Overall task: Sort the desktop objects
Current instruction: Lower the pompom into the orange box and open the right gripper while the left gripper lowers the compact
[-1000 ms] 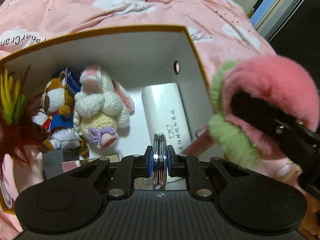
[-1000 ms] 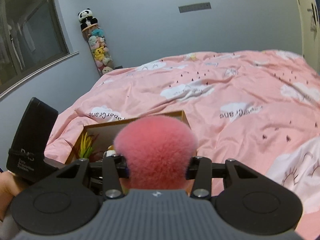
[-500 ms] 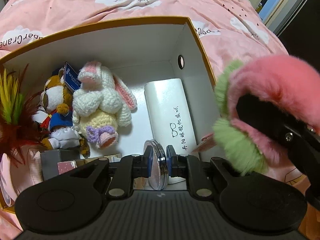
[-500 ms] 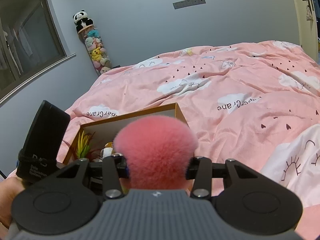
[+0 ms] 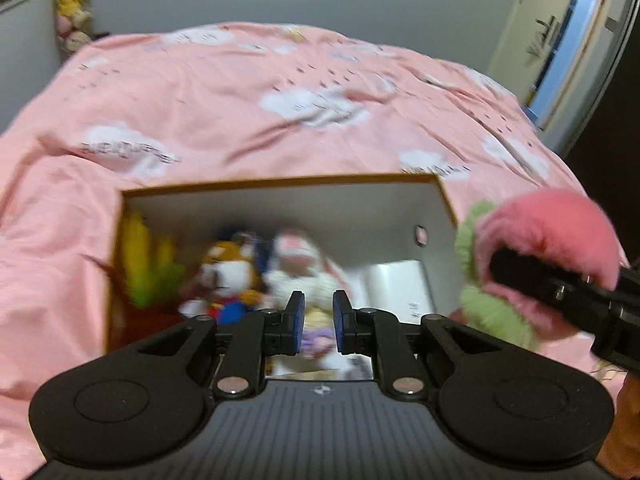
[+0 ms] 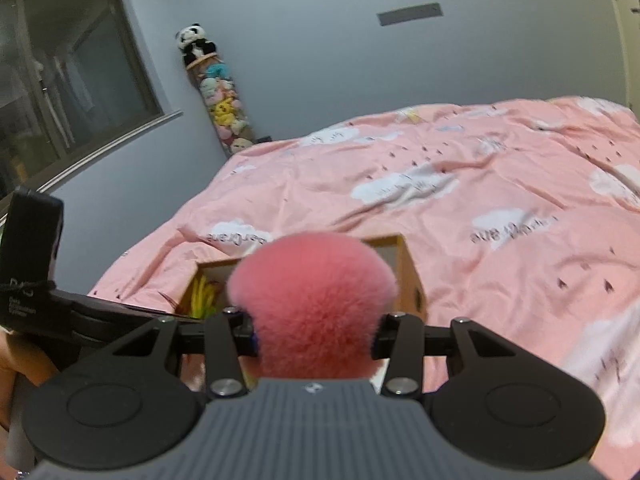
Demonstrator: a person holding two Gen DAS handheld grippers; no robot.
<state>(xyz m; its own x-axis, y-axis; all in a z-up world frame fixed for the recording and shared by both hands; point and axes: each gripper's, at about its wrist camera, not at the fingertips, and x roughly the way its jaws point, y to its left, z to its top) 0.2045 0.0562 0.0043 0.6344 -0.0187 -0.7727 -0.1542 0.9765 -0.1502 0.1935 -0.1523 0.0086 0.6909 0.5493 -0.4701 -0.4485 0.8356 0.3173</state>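
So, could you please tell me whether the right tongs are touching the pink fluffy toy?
Touching: the right wrist view shows the right tongs closed on the pink fluffy toy, fur pressed against both fingers.

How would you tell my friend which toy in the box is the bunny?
Find the open cardboard box on the pink bedspread. Inside, two soft toys sit side by side in the middle. The bunny is the white one with a pink head, right of the brown and white toy in blue.
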